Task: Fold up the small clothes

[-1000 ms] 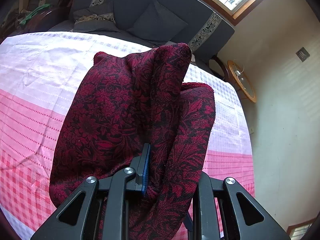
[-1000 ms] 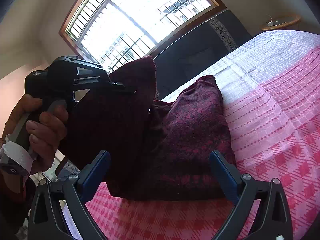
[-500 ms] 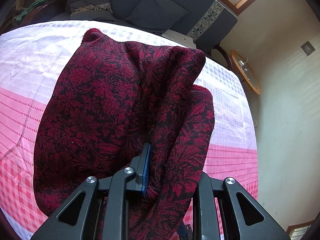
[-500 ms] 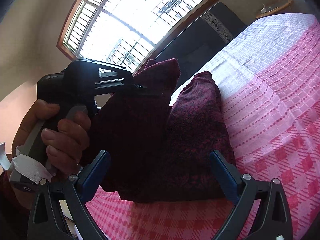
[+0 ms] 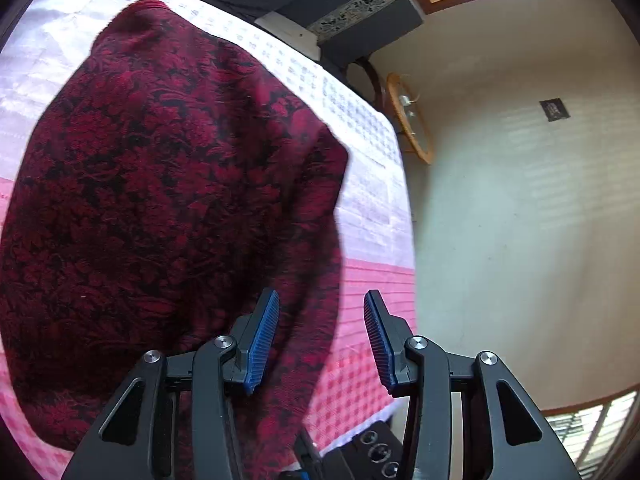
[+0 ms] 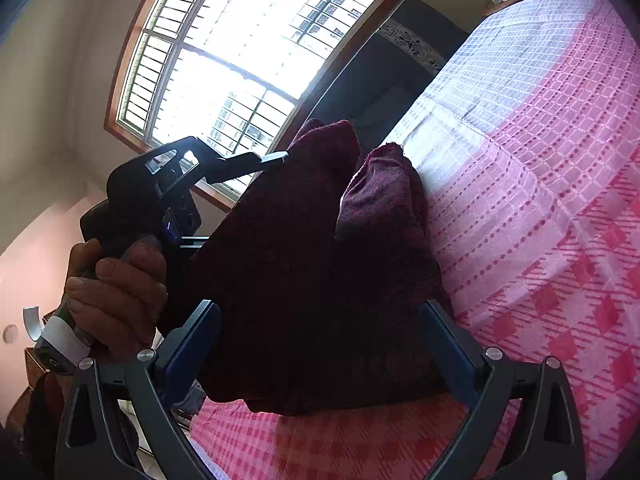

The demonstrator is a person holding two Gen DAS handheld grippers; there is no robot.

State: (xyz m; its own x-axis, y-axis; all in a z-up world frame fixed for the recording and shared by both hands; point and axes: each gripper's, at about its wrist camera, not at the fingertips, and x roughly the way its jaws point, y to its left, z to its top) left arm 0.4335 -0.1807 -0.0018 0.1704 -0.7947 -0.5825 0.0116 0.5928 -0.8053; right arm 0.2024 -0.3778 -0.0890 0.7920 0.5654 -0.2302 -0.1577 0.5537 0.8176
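Broadly, largest first: bed (image 5: 372, 184), covered in a woven spread, white grid at the far end passing into pink stripes and red-pink checks near the cameras; it serves as the folding surface, and its flat spread seems suited to laying a garment out. Window (image 6: 248, 52), large, arched, barred, very bright, so the cloth reads nearly black in the right wrist view. Pale wall (image 5: 520, 208) with a small dark plate, a round wooden side table (image 5: 412, 120) at the bed's far corner, and a dark upholstered headboard or sofa back (image 6: 384, 80) with a patterned band. Task item: small garment (image 5: 168, 184) of dark red floral cloth, draped in a tall bunched heap that rests on the pink part of the bed; in the right wrist view it (image 6: 320, 280) stands in two humps, one reaching up to the tip of the other tool. Left gripper (image 5: 320, 336): blue-padded fingers (image 5: 264, 336) parted, nothing pinched between them, cloth lying against and behind the left pad, apparently released so the fold can settle. Right gripper (image 6: 320, 352): fingers spread wide on either side of the heap's base, grasping nothing, probably placed to take a fresh edge. Left hand (image 6: 116, 292), seen from the right wrist, is wrapped round the left tool's handle.
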